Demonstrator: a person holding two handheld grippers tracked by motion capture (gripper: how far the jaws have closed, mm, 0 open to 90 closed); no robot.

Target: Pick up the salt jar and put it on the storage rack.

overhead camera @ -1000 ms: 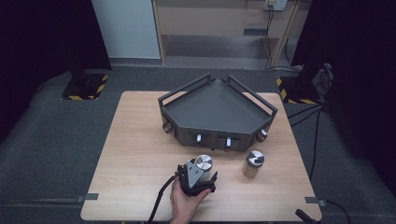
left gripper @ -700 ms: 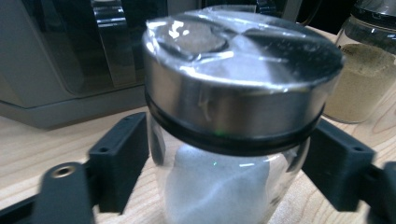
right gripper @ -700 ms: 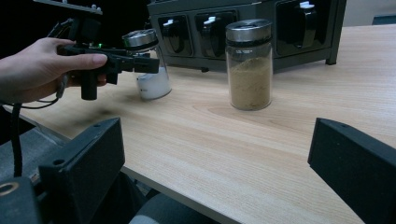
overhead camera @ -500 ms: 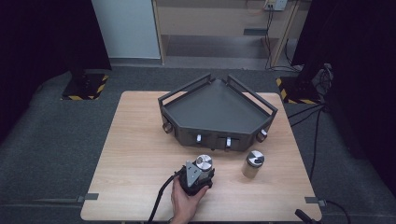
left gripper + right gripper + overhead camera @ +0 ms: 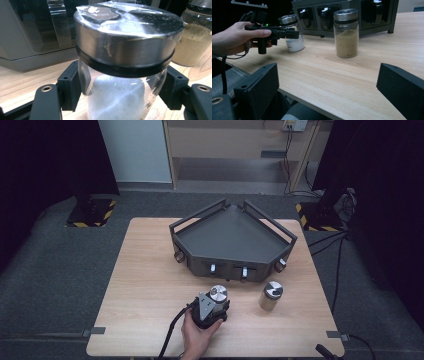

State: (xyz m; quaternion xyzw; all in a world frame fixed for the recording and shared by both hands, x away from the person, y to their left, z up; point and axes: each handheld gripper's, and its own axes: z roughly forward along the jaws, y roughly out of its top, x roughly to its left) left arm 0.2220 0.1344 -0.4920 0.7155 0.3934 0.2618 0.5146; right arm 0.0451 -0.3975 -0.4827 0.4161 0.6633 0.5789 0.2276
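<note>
Jaws of the left gripper (image 5: 214, 304) have just been closing and, from above, clamp the clear glass jar of white powder with steel lid (image 5: 218, 293) near the table's front edge. Left gripper view: pads (image 5: 71, 86) grip smooth, breakable glass below the lid. Right gripper view: its own jaws gape, empty.

Left half of the worktop (image 5: 140, 285) is bare: free passage. The dark rack (image 5: 232, 240) blocks the far centre. The brown-powder jar (image 5: 270, 296) stands near right; a narrow gap separates it from the white-powder jar (image 5: 218, 294). Near right corner is open.
</note>
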